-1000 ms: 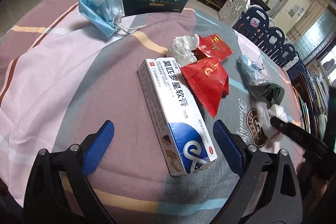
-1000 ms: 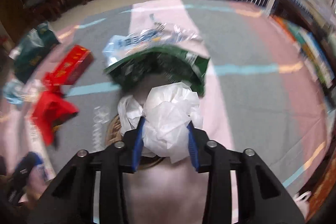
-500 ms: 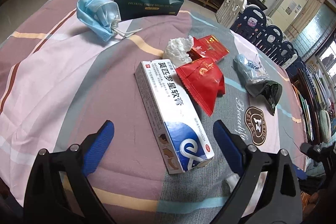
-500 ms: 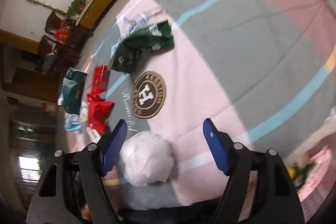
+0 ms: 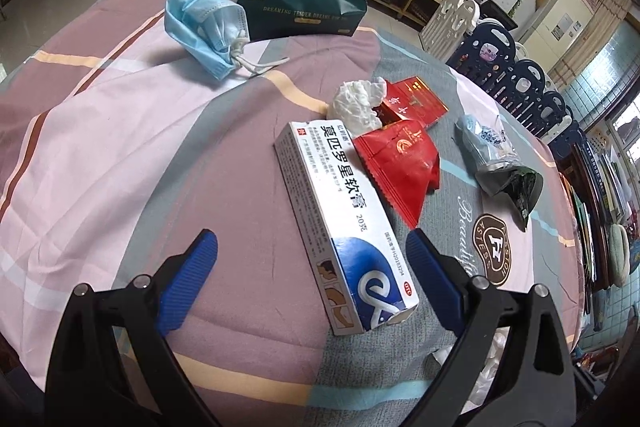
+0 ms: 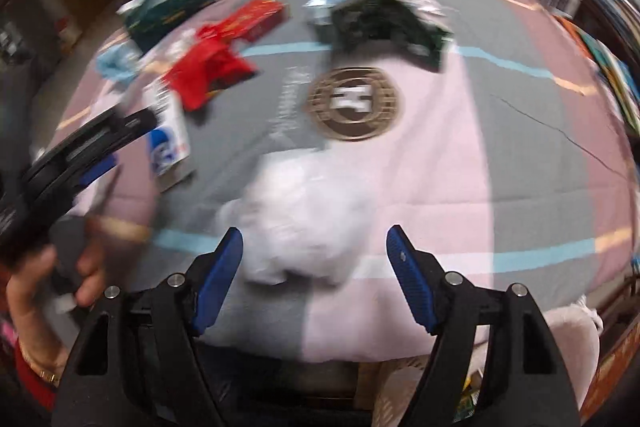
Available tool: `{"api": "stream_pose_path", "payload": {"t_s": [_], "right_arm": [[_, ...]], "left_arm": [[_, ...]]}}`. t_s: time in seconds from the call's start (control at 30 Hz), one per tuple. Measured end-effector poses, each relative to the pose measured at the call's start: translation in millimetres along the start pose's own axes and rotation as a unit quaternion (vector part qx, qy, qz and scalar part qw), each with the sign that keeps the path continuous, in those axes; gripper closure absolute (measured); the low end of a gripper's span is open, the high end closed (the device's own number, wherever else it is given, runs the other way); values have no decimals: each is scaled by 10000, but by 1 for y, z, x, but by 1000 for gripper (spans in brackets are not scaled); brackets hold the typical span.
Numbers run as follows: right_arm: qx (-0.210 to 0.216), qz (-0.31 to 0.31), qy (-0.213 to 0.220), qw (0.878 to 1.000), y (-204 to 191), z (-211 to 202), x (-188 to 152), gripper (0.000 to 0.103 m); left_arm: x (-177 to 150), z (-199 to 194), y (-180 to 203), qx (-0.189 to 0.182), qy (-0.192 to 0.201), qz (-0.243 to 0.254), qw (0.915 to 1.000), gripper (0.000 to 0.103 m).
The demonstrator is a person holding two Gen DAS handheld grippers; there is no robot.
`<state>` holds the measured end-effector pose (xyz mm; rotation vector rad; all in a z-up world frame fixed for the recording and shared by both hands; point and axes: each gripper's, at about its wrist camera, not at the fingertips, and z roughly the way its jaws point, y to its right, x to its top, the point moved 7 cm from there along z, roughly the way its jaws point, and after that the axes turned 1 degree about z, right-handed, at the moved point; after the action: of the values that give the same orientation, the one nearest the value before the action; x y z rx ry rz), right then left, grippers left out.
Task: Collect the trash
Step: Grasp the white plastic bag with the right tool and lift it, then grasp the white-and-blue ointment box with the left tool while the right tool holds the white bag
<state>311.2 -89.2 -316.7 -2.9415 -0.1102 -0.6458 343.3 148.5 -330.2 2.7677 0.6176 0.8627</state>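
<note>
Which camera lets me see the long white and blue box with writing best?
The left wrist view: the long white and blue cardboard box lies sharp and whole, lying on the cloth between the open fingers. The right wrist view shows only a blurry bit of it at the left.

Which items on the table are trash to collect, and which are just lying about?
Trash to collect:
- crumpled white tissue
- red wrapper
- blue face mask
- silver and green wrapper
- white wad, lying loose near the table edge in front of the open right gripper

Probably just lying about:
- ointment box
- green tissue pack
- red box
</note>
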Motion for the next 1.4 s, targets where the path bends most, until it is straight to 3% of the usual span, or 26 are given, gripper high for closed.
{"api": "stream_pose_path", "payload": {"t_s": [0.17,0.27,0.43,0.53,0.63,0.73,0.8,0.9,0.97,1.2,1.27,1.3,1.33,1.4], "right_arm": [[-446,1309,102,9903,75,-7,5,30],[-714,1761,219,9815,102,-14,2,30],[-445,2212,1125,9677,113,-47,6,30],[45,1860,1476,9714,89,-61,16,30],[484,1169,1224,9844,47,-53,20,30],[-79,494,799,9955,19,-29,18,29],[-523,326,651,9960,16,-8,20,29],[-580,615,381,9957,26,12,17,32],[-558,656,292,9959,28,17,13,43],[-512,683,224,9961,29,22,-3,44],[-505,651,219,9964,28,23,-4,44],[-507,627,215,9965,26,24,-4,44],[-501,611,213,9966,25,24,-5,44],[-485,599,206,9968,22,25,-6,44]], "left_arm": [[-5,8,11,15,-167,279,9995,8],[-8,11,18,39,-244,476,9986,8],[-10,15,21,122,-321,575,9978,8],[-11,17,18,155,-381,536,9977,9],[-12,17,18,173,-380,540,9977,9],[-12,17,17,147,-381,522,9978,9],[-11,17,17,135,-377,514,9979,9],[-11,17,16,96,-363,486,9981,9],[-10,16,15,45,-325,433,9985,9],[-6,13,10,37,-210,311,9993,26],[-7,13,13,32,-240,383,9990,26],[-9,15,18,43,-289,494,9984,20],[-12,18,26,129,-374,711,9967,12],[-18,25,43,405,-491,1250,9901,12]]}}
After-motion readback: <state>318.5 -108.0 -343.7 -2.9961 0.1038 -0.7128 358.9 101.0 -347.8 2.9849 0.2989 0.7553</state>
